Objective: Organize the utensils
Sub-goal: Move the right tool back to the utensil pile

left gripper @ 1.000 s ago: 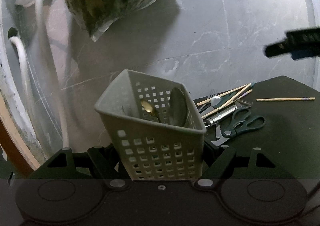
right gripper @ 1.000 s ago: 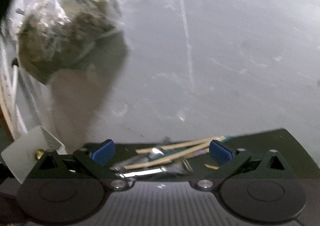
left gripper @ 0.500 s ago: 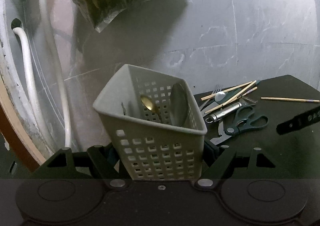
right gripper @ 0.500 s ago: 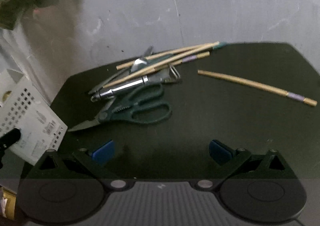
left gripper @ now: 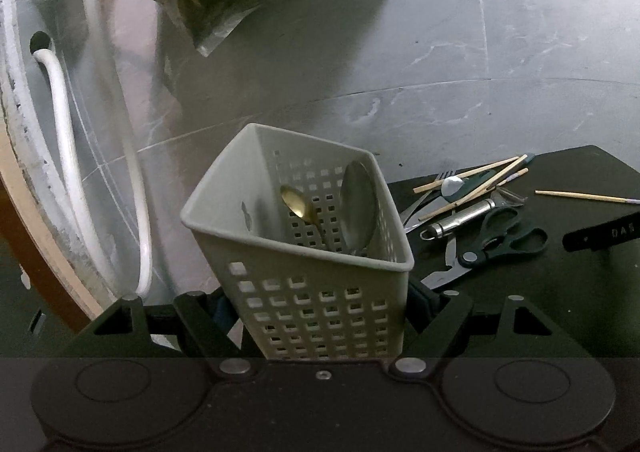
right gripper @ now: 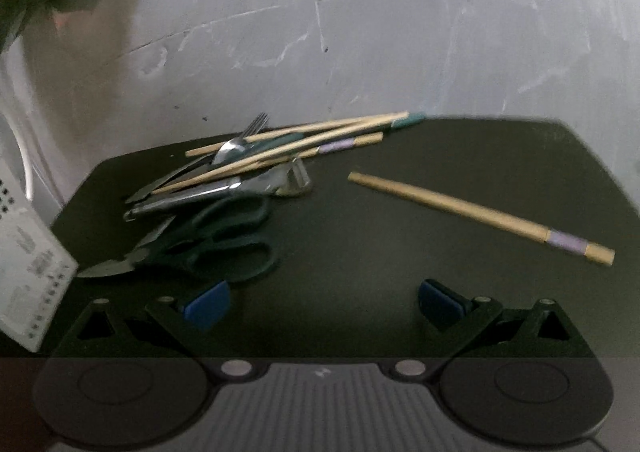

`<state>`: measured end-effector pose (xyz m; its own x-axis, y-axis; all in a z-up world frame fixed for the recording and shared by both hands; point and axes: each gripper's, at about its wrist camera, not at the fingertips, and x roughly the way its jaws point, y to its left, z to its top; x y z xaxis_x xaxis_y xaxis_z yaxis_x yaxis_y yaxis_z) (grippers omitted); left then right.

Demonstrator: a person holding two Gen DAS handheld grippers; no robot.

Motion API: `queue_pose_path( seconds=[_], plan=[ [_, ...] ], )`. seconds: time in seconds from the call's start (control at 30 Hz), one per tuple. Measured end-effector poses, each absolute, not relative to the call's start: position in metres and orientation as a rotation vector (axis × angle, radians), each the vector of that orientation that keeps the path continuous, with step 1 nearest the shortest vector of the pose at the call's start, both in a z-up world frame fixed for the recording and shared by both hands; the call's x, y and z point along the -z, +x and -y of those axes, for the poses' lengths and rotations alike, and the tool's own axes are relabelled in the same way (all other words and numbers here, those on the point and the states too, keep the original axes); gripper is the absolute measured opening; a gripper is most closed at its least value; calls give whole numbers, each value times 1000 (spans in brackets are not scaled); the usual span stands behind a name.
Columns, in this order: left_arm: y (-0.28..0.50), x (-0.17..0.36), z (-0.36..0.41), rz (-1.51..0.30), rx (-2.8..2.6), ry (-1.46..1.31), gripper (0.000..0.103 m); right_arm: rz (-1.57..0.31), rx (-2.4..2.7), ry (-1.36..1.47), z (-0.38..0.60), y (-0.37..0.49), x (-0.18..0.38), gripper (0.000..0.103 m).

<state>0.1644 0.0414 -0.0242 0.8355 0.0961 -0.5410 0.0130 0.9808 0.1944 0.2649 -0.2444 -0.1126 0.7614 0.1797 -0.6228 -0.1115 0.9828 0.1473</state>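
Dark worktop | lone chopstick lying crosswise, striped end right | right gripper hanging wide, empty, now lower | left gripper easing open around basket.

Matt plastic basket, shiny metal spoons, wooden chopsticks, polished stone wall.

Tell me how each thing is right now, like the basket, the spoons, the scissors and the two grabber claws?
Basket: tilted, between the left gripper's fingers.
Left gripper: jaws opening, basket between them.
Gold spoon: standing in the basket.
Big silver spoon: standing in the basket.
Scissors: closed, lying flat on the black mat.
Lone chopstick: lying apart from the pile.
Right gripper: open, empty, over the mat.
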Motion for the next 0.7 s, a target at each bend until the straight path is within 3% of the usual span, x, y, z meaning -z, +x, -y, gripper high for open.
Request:
queue_pose_path(
  seconds=[0.27,0.6,0.7],
  plan=[
    [161,24,-38,-579,-71,185,81,-653,-272,63,241,298,96,103],
    [161,25,-37,-573,-84,173,81,-734,-367,450,203,350,79,102],
    [160,26,-38,-568,-81,170,81,-805,-369,637,200,370,83,97]
  ],
)
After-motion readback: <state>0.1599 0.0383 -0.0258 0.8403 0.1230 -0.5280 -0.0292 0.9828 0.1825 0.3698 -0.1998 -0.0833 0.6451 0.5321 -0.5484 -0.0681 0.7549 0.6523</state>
